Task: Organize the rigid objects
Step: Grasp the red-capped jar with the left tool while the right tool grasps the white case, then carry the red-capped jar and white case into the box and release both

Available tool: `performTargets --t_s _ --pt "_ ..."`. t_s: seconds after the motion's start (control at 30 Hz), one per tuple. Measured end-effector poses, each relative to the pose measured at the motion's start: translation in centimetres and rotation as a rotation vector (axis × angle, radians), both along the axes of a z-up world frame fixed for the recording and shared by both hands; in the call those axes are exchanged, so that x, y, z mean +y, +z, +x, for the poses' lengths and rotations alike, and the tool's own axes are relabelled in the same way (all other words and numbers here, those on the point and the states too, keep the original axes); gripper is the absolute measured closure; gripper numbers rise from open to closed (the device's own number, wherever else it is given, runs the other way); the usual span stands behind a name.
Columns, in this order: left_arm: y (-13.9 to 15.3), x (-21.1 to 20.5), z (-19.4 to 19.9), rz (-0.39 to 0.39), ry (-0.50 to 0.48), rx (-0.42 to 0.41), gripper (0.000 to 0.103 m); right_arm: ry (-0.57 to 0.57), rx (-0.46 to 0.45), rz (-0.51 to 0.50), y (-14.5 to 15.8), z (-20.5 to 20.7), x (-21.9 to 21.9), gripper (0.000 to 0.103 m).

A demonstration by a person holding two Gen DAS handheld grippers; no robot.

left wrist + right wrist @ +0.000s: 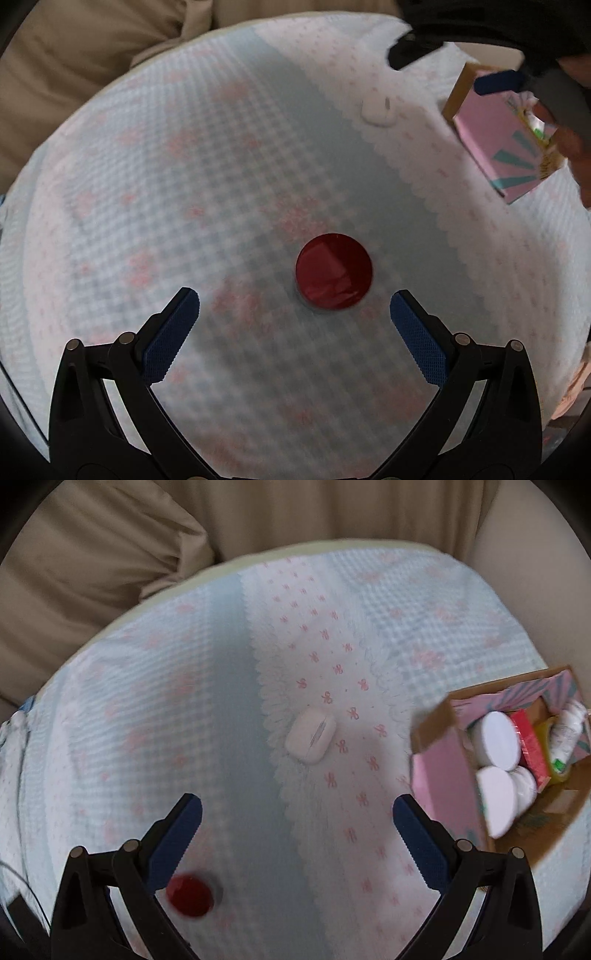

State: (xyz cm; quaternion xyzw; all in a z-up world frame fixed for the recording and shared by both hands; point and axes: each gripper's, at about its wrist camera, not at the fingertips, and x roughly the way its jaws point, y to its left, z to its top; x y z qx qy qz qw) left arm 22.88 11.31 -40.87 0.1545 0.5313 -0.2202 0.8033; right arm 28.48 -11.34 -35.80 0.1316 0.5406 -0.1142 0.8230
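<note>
I'm working in what looks like a home living room. A round table (pixel 229 568) wears a soft blue-and-white cloth (pixel 184 701) printed with pink bows, and just behind the table sit beige upholstered cushions (pixel 92 554). On the table's right side stands a pink cardboard box (pixel 443 782) of household jars.

My fingers (pixel 417 339) wear blue rubbery pads with a fine knurled grain on matt black plastic arms. The red lid (pixel 334 275) is glossy, catching reflections. The cloth (pixel 221 701) on the counter is soft, waffle-textured cotton. The white case (pixel 311 739) is smooth plastic. The box (pixel 443 786) is printed cardboard, raw brown inside.
</note>
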Motion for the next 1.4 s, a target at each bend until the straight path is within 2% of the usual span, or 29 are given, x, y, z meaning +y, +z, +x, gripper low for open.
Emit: performTargets --t_s 0.07,0.2,0.3,0.37,0.47,0.5,0.57,0.6,0.67,0.7,0.73,1.07,1.4 --pt "-1.5 -0.3 0.5 0.003 -0.011 0.005 0.002 -0.017 0.024 -0.004 -2.2 1.8 -0.5 0.006" --pt "-3.3 -1.1 1.0 -0.015 -0.037 0.012 0.010 -0.052 0.052 -0.009 -5.2 4.1 -1.1 0.006" --pt "-4.2 -1.9 1.0 -0.019 -0.062 0.014 0.020 -0.087 0.063 -0.009 -6.6 5.3 -1.6 0.008" --pt "-4.6 -2.6 1.0 -0.024 -0.078 0.022 0.025 -0.103 0.069 -0.003 -7.4 6.0 -1.8 0.017" --pt "-5.0 -3.4 0.7 -0.029 -0.095 0.029 0.035 -0.125 0.087 -0.016 -8.3 6.9 -1.9 0.018" --pt "-5.1 -3.7 0.4 -0.027 -0.100 0.030 0.043 -0.128 0.091 -0.020 -8.5 7.2 -1.7 0.020" --pt "-5.2 -4.1 0.2 -0.005 -0.110 0.013 0.048 -0.130 0.110 -0.026 -9.2 7.7 -1.5 0.036" --pt "-5.2 -4.1 0.1 0.004 -0.112 0.002 0.052 -0.131 0.117 -0.027 -9.5 7.8 -1.5 0.038" --pt "-5.3 -4.1 0.1 -0.001 -0.115 0.002 0.052 -0.142 0.124 -0.025 -10.0 8.0 -1.4 0.052" --pt "-5.2 -4.1 0.1 -0.007 -0.116 0.005 0.052 -0.146 0.121 -0.024 -10.1 8.0 -1.5 0.053" --pt "-5.2 -4.1 0.0 -0.010 -0.119 0.007 0.052 -0.150 0.113 -0.021 -10.2 8.0 -1.4 0.058" --pt "-4.2 -3.1 0.8 -0.025 -0.079 0.013 0.052 -0.134 0.085 0.026 -9.8 7.4 -1.9 0.059" --pt "-1.0 -1.3 2.0 -0.062 0.019 -0.027 0.052 -0.104 0.019 0.075 -6.6 4.1 -2.2 0.060"
